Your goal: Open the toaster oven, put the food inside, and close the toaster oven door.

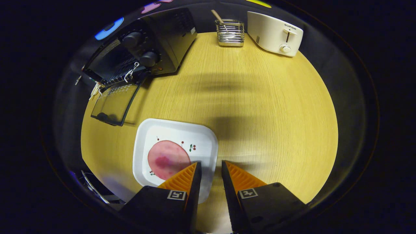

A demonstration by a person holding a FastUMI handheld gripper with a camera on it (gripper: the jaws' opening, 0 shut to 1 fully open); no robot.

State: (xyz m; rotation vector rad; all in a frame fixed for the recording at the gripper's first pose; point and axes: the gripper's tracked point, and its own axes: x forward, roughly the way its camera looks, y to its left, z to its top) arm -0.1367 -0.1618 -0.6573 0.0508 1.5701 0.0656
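Note:
The black toaster oven (152, 45) stands at the far left of the round wooden table, its glass door (114, 103) folded down flat onto the tabletop. A round pink slice of food (167, 158) lies on a white square plate (175, 133) just ahead of my left finger. My gripper (211, 163) hovers over the plate's right edge, its orange fingers (185, 178) a small gap apart with nothing between them. The left fingertip overlaps the slice's right side in the view; contact cannot be told.
A cream pop-up toaster (274, 32) stands at the far right of the table (260, 113). Beside it a wire holder (230, 32) carries a wooden utensil. Bare wood lies between the plate and the back items. Cables hang off the table's near left edge.

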